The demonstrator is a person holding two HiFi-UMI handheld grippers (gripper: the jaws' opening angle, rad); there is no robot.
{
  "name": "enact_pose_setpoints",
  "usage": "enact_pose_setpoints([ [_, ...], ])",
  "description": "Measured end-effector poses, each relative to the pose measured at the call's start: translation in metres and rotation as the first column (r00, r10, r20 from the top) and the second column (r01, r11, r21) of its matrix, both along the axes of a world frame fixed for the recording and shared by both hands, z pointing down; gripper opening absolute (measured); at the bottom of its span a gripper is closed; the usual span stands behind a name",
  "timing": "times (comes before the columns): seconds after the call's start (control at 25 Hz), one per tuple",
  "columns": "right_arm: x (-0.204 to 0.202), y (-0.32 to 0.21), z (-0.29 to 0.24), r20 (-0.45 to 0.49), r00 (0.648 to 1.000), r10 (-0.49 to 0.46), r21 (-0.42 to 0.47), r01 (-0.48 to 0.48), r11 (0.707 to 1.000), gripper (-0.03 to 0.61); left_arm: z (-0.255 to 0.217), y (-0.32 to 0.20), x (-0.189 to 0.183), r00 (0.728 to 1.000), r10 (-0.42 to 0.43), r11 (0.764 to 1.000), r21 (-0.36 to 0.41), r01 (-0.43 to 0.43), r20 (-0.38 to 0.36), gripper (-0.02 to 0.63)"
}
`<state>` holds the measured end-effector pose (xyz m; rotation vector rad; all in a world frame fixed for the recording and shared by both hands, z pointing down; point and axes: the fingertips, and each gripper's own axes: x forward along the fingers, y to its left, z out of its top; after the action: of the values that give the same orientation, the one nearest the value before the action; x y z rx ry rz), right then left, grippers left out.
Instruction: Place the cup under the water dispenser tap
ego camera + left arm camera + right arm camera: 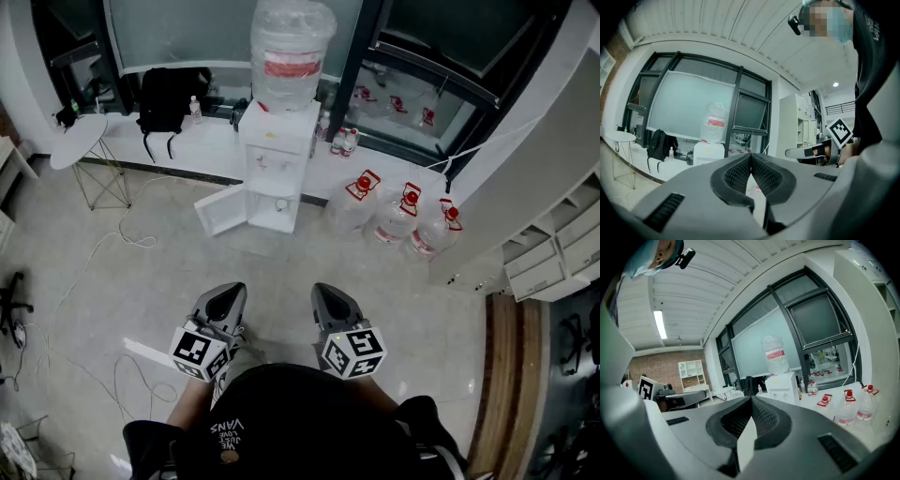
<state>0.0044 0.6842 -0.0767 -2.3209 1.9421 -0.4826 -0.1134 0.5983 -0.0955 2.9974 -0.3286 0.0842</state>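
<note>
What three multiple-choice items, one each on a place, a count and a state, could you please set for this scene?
1. Where does the black backpack lie?
A. on the white ledge left of the water dispenser
B. on a wall hook
C. on the person's back

2. How many red-capped water jugs stand on the floor right of the dispenser?
A. one
B. three
C. five

3. How is the dispenser's lower cabinet door?
A. shut
B. swung open
C. missing

Answers:
1 A: the head view shows it resting on the ledge under the window.
2 B: three jugs stand in a row beside the dispenser.
3 B: the door stands out at an angle from the dispenser's base.
</note>
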Motion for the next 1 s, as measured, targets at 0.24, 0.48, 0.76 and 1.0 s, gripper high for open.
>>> enact_pose_setpoints([
  [0.24,0.002,-0.012,0.001,0.023,1.000,-0.019,0.008,0.019,1.000,0.044,0.002,-0.009,0.004,1.000,-0.004,1.000,-0.015,0.004,0.006,0.019],
  [0.48,0.016,-0.043,0.004,0.014,1.000,0.005,-0.001,-0.005,1.000,0.046,0.009,-0.040,0.016,1.000,0.004,0.999,-0.034,-0.003,0.022,0.019],
  [0.76,0.037,-0.104,0.004,-0.001,0.999,0.041,-0.017,-0.041,0.999,0.048,0.018,-0.105,0.032,0.999,0.021,0.999,-0.049,-0.019,0.044,0.020],
  [1.0,0.053,-0.169,0.010,-0.019,0.997,0.079,-0.043,-0.080,0.996,0.055,0.026,-0.172,0.044,0.997,0.050,0.997,-0.065,-0.047,0.053,0.019],
])
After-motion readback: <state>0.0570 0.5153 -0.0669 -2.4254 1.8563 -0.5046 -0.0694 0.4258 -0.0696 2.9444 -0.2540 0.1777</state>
